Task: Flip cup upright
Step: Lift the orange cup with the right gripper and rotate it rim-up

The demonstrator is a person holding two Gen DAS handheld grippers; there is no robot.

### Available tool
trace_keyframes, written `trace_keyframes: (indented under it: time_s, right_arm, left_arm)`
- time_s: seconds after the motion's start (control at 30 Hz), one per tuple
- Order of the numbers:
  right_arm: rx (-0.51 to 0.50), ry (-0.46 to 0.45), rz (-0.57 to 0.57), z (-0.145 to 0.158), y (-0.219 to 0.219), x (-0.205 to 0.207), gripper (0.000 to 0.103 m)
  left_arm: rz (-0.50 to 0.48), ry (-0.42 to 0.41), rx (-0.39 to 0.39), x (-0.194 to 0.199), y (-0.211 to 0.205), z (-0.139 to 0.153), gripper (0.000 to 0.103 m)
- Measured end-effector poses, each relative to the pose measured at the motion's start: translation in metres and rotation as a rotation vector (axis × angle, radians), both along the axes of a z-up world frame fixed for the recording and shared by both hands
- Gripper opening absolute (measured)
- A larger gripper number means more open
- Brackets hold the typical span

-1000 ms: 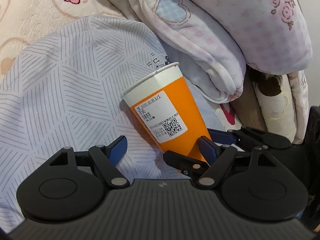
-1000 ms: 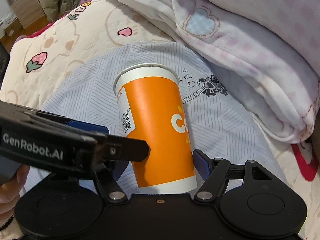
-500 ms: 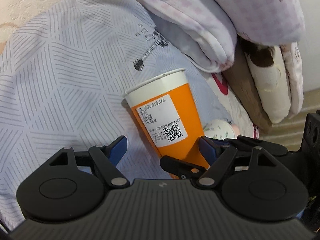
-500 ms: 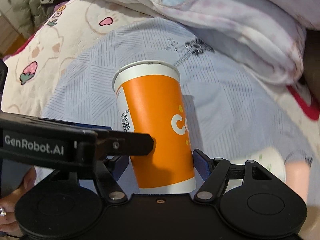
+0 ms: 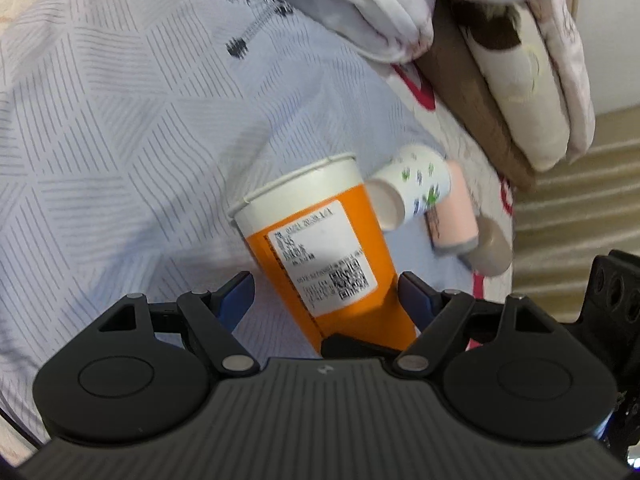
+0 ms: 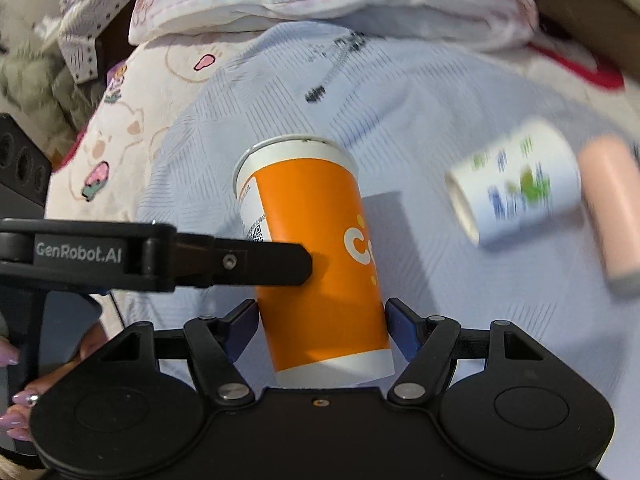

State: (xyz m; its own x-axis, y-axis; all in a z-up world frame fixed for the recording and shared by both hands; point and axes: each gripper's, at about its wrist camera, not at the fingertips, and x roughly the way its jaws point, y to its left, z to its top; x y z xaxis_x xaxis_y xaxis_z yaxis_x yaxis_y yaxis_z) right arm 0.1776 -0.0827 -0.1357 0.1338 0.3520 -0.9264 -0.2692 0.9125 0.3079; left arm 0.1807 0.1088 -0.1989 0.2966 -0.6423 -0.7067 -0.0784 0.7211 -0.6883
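An orange paper cup [image 6: 320, 256] with a white rim sits between the fingers of my right gripper [image 6: 322, 320], which is shut on its body near the base. The cup's open rim points away from the camera. In the left wrist view the same cup [image 5: 320, 248] shows its white label. My left gripper [image 5: 326, 296] is open, its jaws wider than the cup, and its right finger [image 6: 240, 260] crosses in front of the cup in the right wrist view.
A white printed cup [image 6: 516, 192] lies on its side on the grey striped cloth [image 6: 400, 100], beside a pink bottle [image 6: 612, 204]. Both also show in the left wrist view [image 5: 412, 192]. Folded blankets [image 5: 512, 60] pile up behind.
Both grippers and the held orange cup have swung right and lower. The white printed cup and pink bottle have come into view. The right gripper's grip is unchanged.
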Motion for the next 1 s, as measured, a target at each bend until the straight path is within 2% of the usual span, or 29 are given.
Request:
trace_keyframes:
  time_s: [0.27, 0.53, 0.6, 0.73, 0.83, 1.0]
  right_arm:
    - [0.116, 0.05, -0.147, -0.015, -0.035, -0.034, 0.074]
    - [0.144, 0.098, -0.157, -0.023, -0.048, -0.048, 0.074]
    - [0.15, 0.109, -0.155, -0.025, -0.05, -0.049, 0.074]
    - [0.155, 0.128, -0.128, -0.029, -0.053, -0.053, 0.074]
    - [0.147, 0.104, -0.104, -0.028, -0.054, -0.056, 0.073]
    - [0.123, -0.03, -0.066, -0.013, -0.055, -0.069, 0.073]
  left_arm:
    - [-0.098, 0.016, 0.015, -0.011, -0.027, -0.006, 0.081]
    - [-0.161, 0.009, 0.022, -0.02, -0.043, -0.01, 0.081]
    - [-0.175, 0.004, 0.024, -0.021, -0.046, -0.009, 0.075]
    - [-0.223, -0.049, 0.061, -0.025, -0.058, -0.006, 0.074]
    - [-0.251, -0.108, 0.083, -0.029, -0.063, 0.0, 0.073]
    - [-0.288, -0.258, 0.126, -0.043, -0.07, 0.026, 0.071]
